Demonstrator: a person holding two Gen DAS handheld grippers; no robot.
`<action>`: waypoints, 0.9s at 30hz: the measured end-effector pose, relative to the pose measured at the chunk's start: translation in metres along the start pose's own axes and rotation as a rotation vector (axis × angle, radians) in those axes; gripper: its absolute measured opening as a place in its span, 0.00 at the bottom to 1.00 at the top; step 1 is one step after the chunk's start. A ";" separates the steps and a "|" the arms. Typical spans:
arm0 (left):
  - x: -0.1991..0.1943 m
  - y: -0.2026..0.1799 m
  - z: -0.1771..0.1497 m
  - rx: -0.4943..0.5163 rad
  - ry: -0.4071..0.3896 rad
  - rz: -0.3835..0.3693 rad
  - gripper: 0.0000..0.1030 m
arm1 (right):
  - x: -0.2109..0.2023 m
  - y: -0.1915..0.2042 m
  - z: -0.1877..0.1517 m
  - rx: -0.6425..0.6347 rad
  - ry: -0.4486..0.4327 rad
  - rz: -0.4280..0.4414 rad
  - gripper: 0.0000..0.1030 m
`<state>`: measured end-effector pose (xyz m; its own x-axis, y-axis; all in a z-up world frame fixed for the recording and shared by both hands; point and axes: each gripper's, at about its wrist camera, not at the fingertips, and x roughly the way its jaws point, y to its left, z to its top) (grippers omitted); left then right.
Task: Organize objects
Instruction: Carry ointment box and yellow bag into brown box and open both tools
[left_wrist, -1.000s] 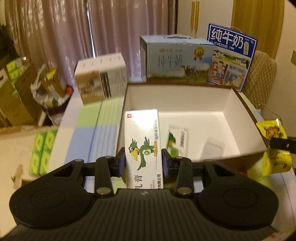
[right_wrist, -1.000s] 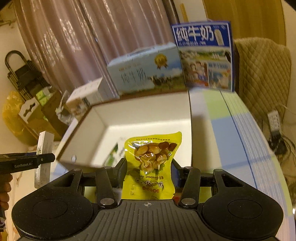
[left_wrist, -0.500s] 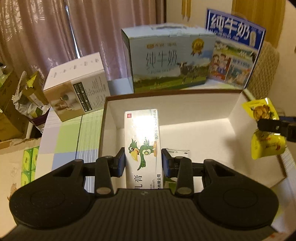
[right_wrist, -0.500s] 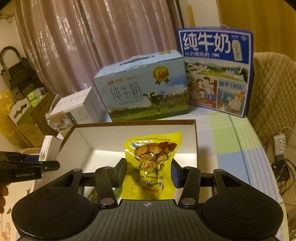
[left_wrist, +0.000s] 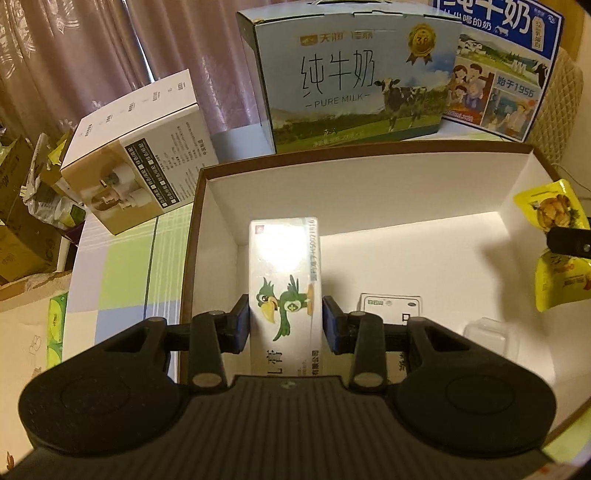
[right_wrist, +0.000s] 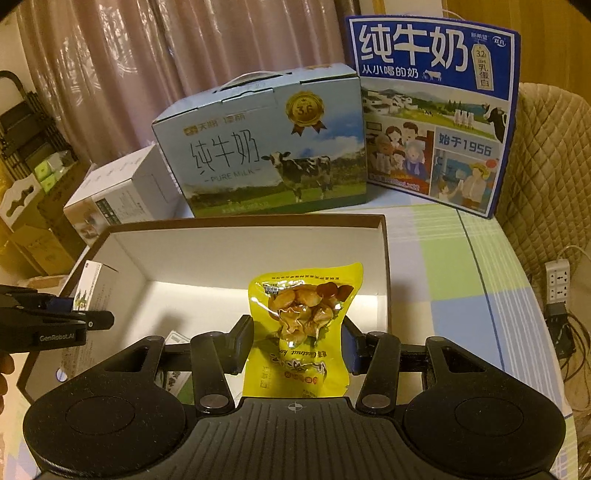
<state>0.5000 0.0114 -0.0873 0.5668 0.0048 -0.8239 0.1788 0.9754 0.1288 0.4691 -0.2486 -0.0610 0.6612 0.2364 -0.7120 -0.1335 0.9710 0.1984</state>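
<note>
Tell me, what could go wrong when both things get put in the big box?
The parrot carton might land on the small packets already lying in the open box. The yellow snack pouch is soft, so it could slip from the right hand-held gripper. The left hand-held gripper might bump the box's wall.

Warm, dim indoor light from above leaves blown-out glare on the white carton (left_wrist: 284, 258), a soft shadow on the open box (left_wrist: 406, 192) floor beneath the yellow snack pouch (left_wrist: 554, 221), sharp centres, and fisheye bending with dark vignetted corners.
</note>
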 end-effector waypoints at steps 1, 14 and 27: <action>0.002 0.000 0.000 -0.002 -0.003 -0.002 0.34 | 0.000 0.000 0.000 0.000 -0.001 -0.002 0.44; -0.005 0.002 0.001 0.010 -0.046 -0.007 0.50 | 0.002 0.002 0.002 -0.010 -0.007 0.007 0.45; -0.018 0.002 -0.005 0.013 -0.071 -0.018 0.68 | -0.007 0.006 0.009 -0.025 -0.120 -0.002 0.67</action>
<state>0.4859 0.0146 -0.0747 0.6191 -0.0292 -0.7847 0.1997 0.9723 0.1214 0.4701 -0.2450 -0.0485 0.7449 0.2296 -0.6264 -0.1494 0.9725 0.1787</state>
